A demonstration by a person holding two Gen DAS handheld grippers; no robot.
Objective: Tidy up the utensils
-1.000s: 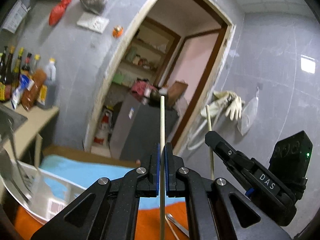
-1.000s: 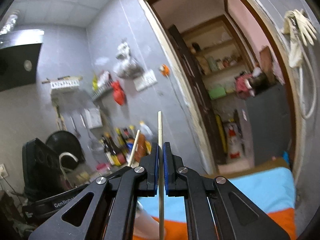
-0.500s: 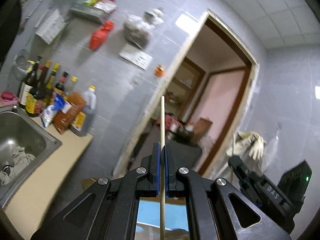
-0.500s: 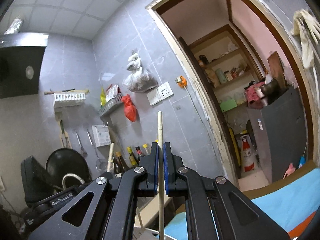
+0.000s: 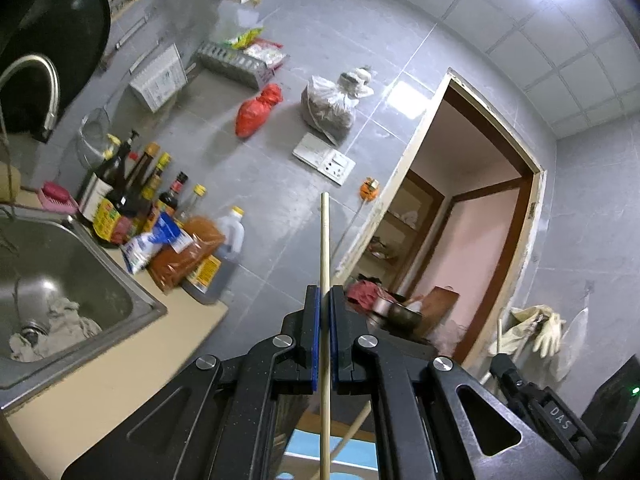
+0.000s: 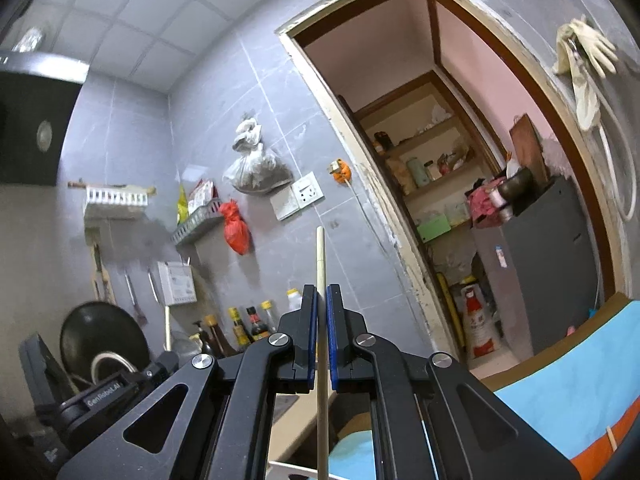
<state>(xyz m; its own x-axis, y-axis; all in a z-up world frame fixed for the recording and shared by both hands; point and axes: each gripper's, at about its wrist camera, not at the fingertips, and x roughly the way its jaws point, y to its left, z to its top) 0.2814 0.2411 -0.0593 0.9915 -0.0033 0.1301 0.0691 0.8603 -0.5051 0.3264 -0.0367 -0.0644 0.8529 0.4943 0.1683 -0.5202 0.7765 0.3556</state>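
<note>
My left gripper is shut on a thin wooden chopstick that stands upright between its blue pads, its tip well above the fingers. My right gripper is shut on a second pale chopstick, also upright. Both grippers point up at the kitchen wall. The right gripper shows at the lower right of the left wrist view. The left gripper shows at the lower left of the right wrist view, with its chopstick sticking up.
A steel sink and a counter with sauce bottles lie at the left. A blue and orange cloth covers the surface below. A doorway with a grey cabinet is at the right.
Both grippers have tilted upward with their chopsticks. The left view has swung left from the doorway to the sink and bottles. The cloth and the bowl have dropped out of view.
</note>
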